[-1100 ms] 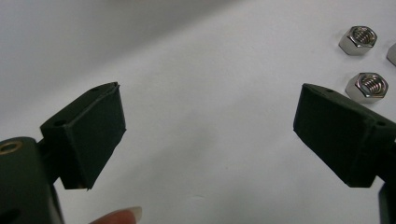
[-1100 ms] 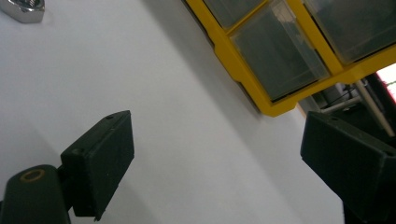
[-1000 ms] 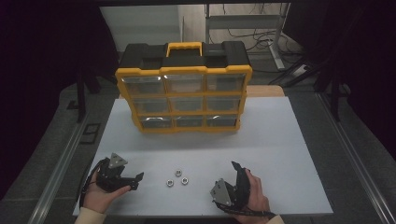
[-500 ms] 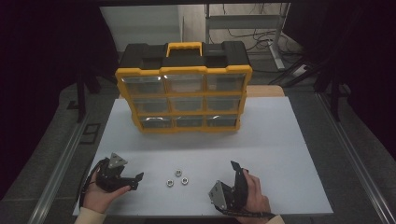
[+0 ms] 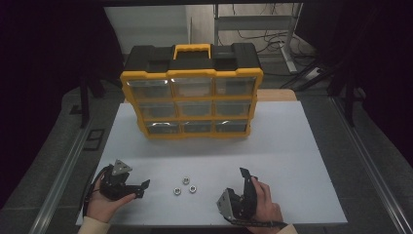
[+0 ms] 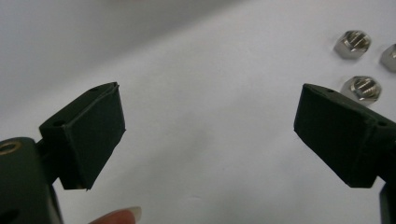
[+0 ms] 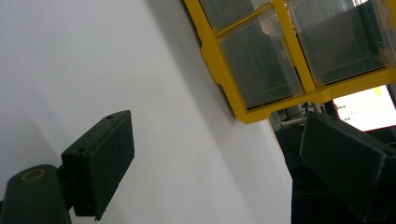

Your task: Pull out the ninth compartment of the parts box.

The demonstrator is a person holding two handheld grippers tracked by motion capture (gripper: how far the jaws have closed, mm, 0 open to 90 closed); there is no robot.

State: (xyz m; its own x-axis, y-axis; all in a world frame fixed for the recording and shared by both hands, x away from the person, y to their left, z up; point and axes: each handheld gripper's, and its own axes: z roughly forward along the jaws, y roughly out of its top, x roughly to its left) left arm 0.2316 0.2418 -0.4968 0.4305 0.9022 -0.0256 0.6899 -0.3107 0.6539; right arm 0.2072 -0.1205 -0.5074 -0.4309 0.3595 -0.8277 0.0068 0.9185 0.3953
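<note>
White tabletop (image 5: 292, 146) carries a yellow drawer box (image 5: 192, 105) and three nuts (image 5: 185, 185). My left gripper (image 5: 139, 187) gapes wide beside them; my right gripper (image 5: 246, 178) gapes wide too.

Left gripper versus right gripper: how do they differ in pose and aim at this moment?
The left gripper lies low, its jaws aimed toward the three nuts; the right gripper aims away toward the organizer. The nuts sit close by the left gripper's jaws, while the right gripper's jaws have bare table ahead. Both are open and hold nothing.
</note>
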